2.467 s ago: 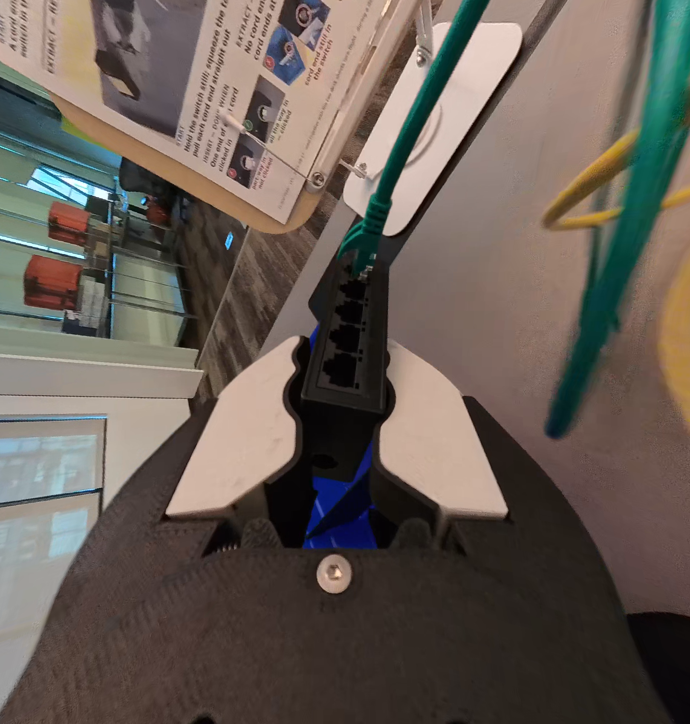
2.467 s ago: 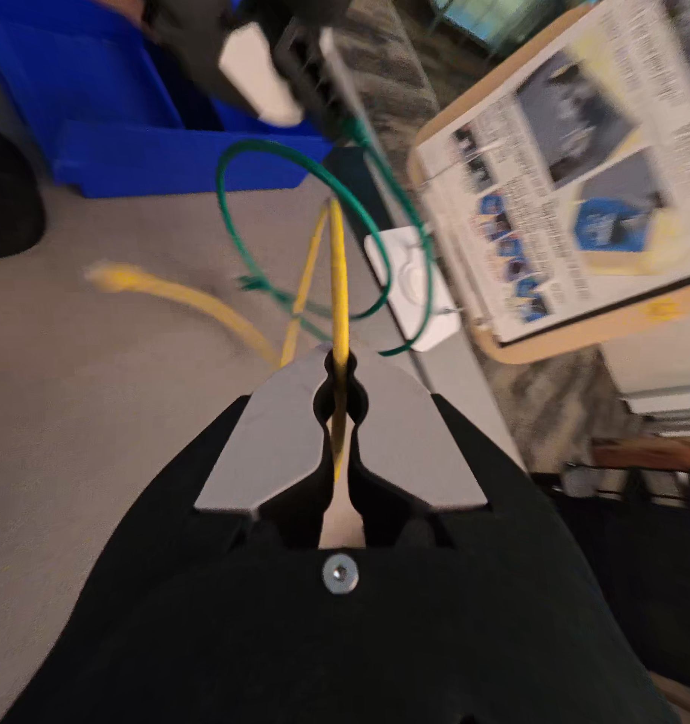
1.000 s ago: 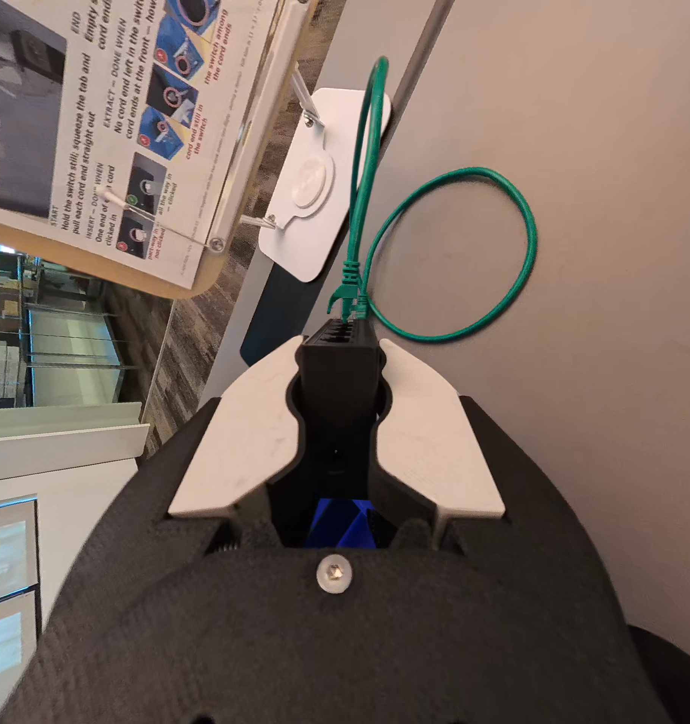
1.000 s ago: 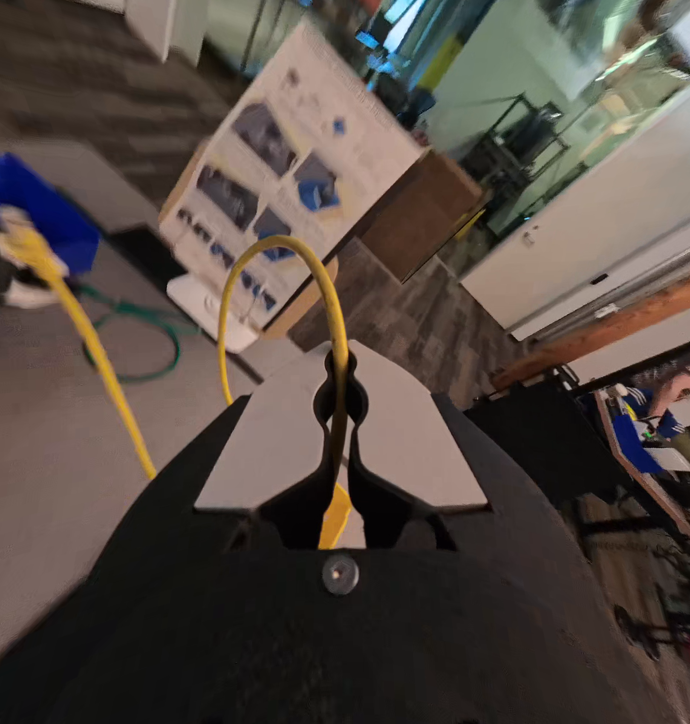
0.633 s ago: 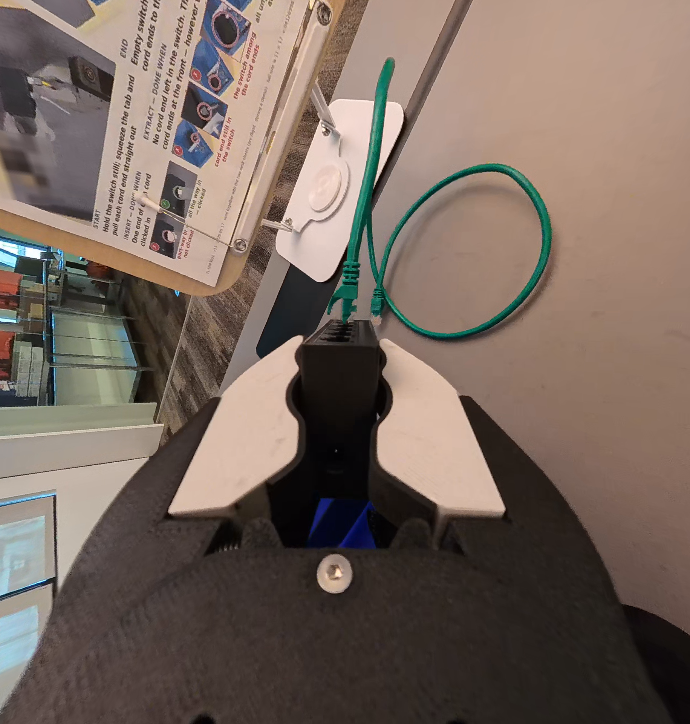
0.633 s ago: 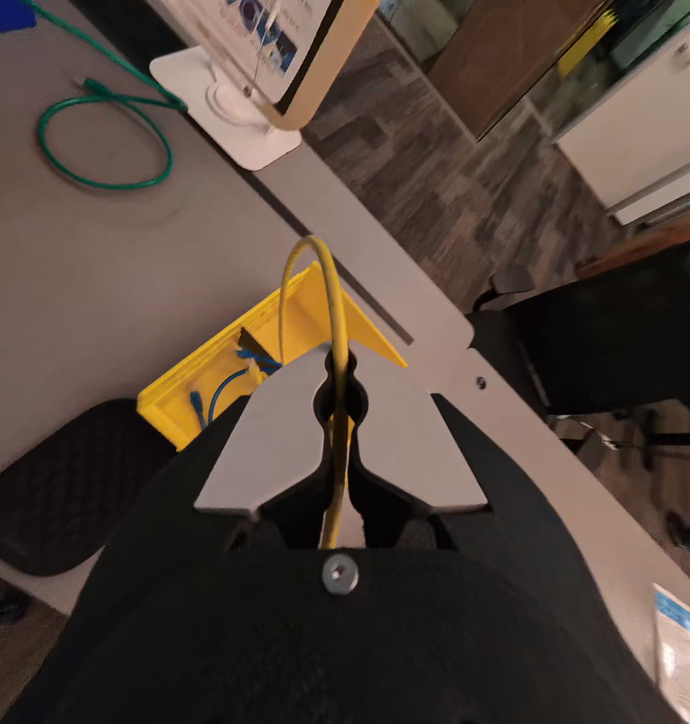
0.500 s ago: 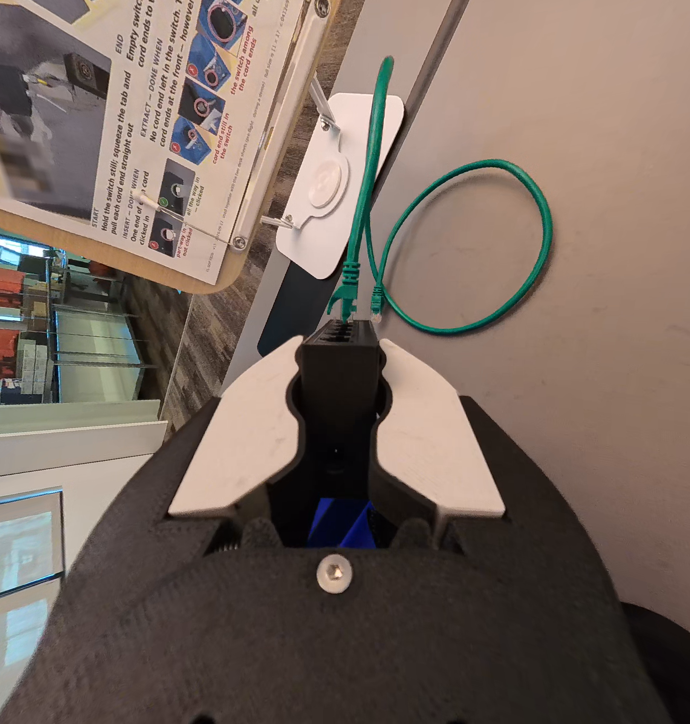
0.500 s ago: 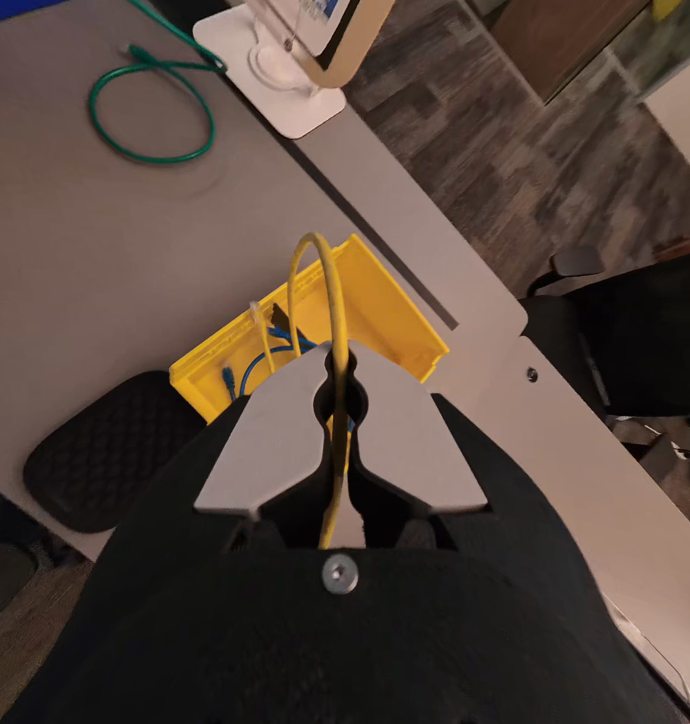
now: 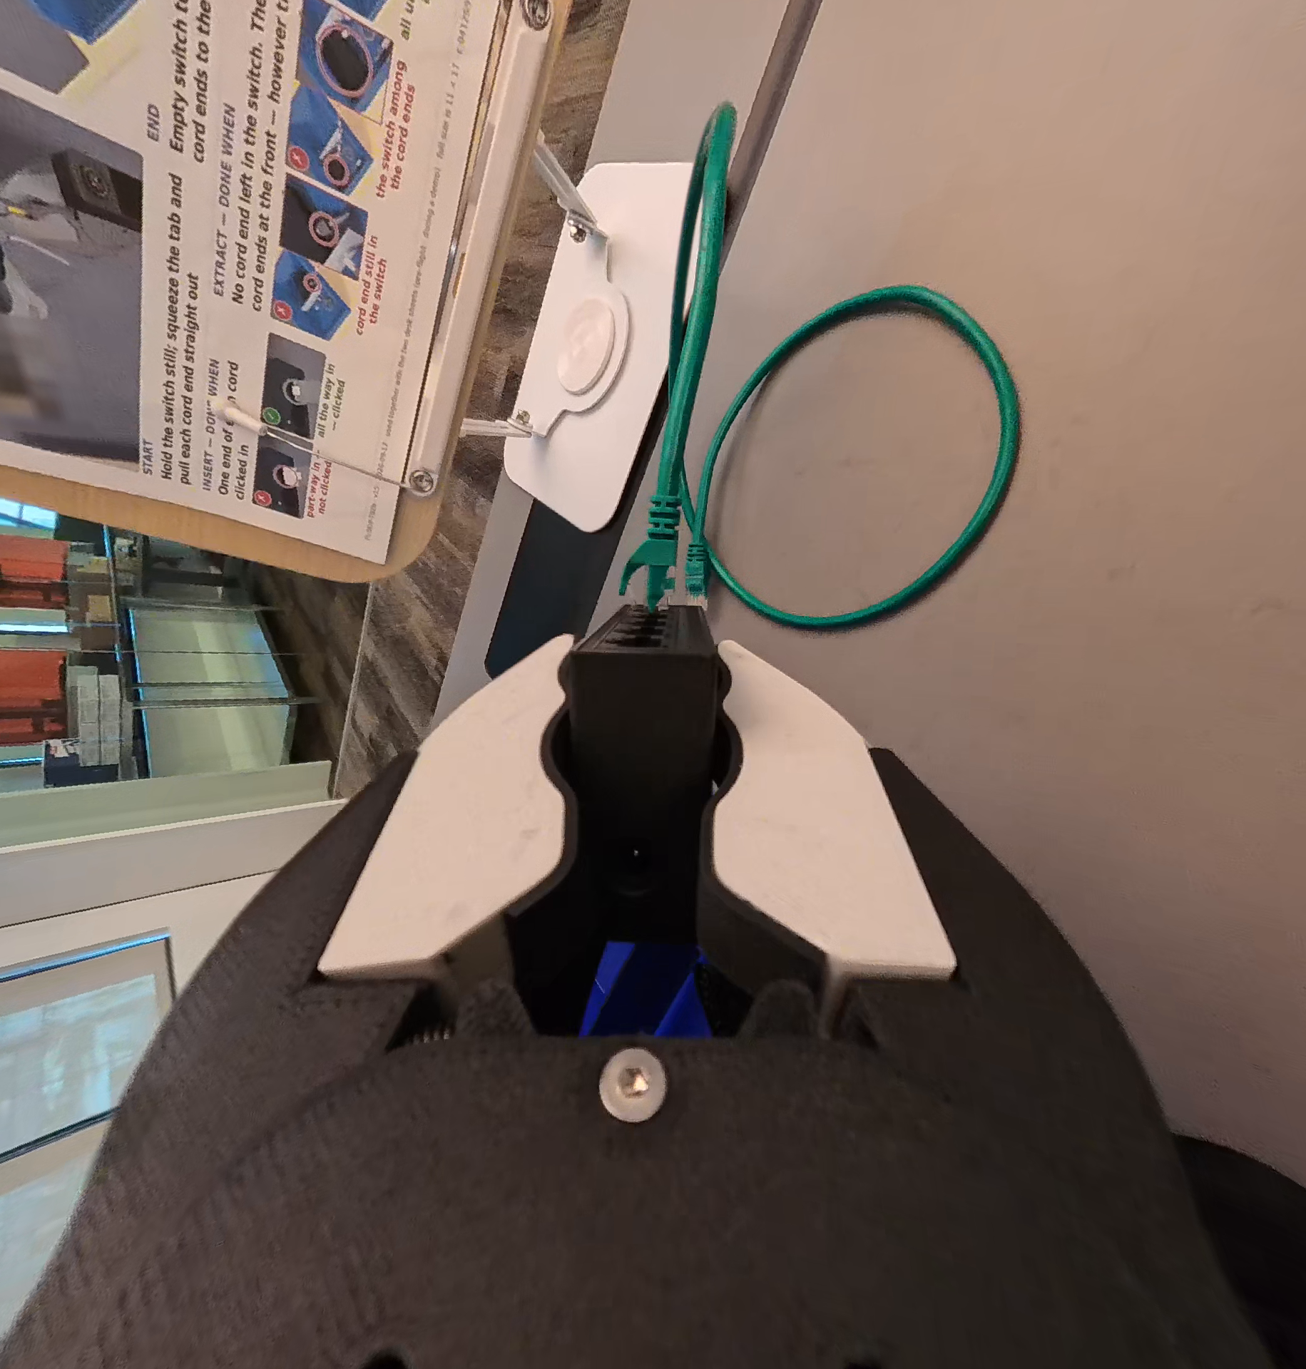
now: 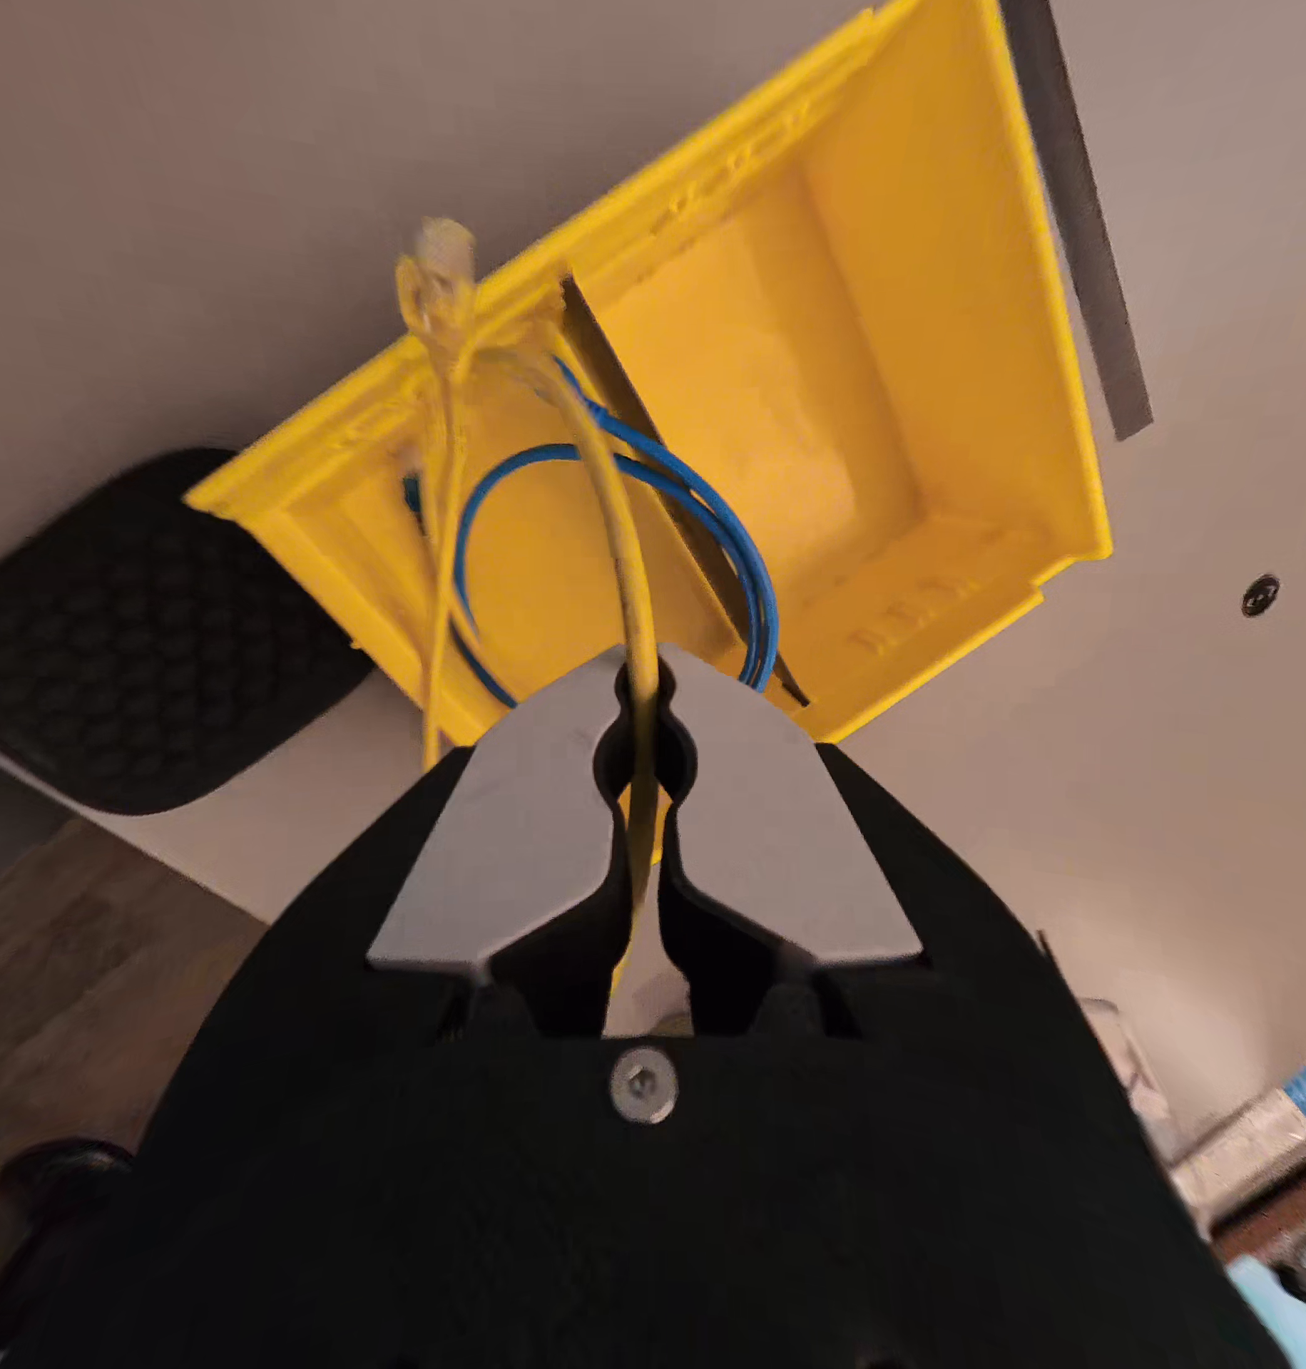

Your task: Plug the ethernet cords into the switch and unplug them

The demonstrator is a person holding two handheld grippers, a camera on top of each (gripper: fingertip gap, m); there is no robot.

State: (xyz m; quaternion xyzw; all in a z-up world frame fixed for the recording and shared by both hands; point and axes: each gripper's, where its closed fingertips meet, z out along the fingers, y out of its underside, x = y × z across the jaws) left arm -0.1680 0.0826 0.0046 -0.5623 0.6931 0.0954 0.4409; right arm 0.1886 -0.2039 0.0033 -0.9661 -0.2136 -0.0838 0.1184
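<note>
My L gripper [image 9: 641,652] is clamped on the black switch [image 9: 638,711], fingers pressed to both its sides, port face pointing away from me toward 12 o'clock. One green cord [image 9: 857,459] is plugged into a port at the far end of the switch; its cable runs up toward 12, and a loop of it lies flat on the grey counter [image 9: 1079,667] at about 1 o'clock. A 2nd green plug sits just beside the first at the switch's far edge; can't tell if it's seated or only lying on the counter behind. At 11 o'clock there's a printed instruction sheet on a wooden board [image 9: 227,259], held by a white stand base [image 9: 598,355] at the counter edge. Bit of blue shows under the switch, between the fingers.

My R gripper [image 10: 642,667] is closed tight on a yellow cord [image 10: 627,548], the cable pinched between the fingertips. It arcs up toward 11 o'clock, and both its clear plugs hang over the near rim of a yellow bin [image 10: 1005,444]. Inside the bin's L part lies a coiled blue cord [image 10: 724,511]; a dark divider runs across the bin. A black textured pad [image 10: 131,630] sits at 9 o'clock, touching the bin's corner. View is a bit blurred.
</note>
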